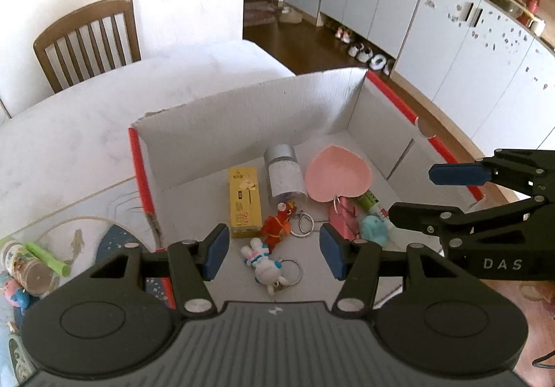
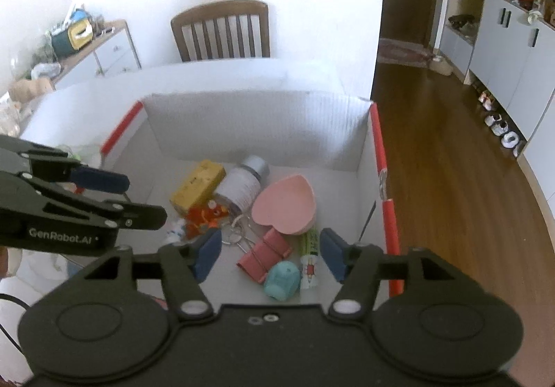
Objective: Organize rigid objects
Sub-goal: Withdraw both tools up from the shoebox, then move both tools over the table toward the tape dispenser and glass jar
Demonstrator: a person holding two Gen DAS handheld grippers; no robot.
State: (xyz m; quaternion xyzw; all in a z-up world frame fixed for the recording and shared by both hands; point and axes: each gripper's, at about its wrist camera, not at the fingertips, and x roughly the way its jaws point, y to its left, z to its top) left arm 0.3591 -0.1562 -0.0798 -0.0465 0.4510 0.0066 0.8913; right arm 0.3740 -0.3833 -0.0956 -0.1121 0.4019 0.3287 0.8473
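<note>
A white cardboard box [image 1: 242,109] with red-edged flaps sits on the pale table [image 1: 86,130] and holds the sorted things. The largest inside, a pink heart-shaped dish [image 1: 338,178], lies flat with its tip toward the near side. Just beside it a clear bottle [image 1: 284,178] with a silver cap lies on its side, long axis running front to back, cap toward the far wall. A yellow carton [image 1: 244,201] lies parallel beside the bottle. Nearer are a pink binder clip [image 2: 263,257], a glue stick [image 2: 309,258] lying front to back, a teal round toy [image 2: 281,281], a red keychain figure [image 1: 279,225] and a white rabbit keychain [image 1: 265,263]. The left gripper [image 1: 274,253] and right gripper [image 2: 270,253] hang over the box, fingers spread, nothing between them.
</note>
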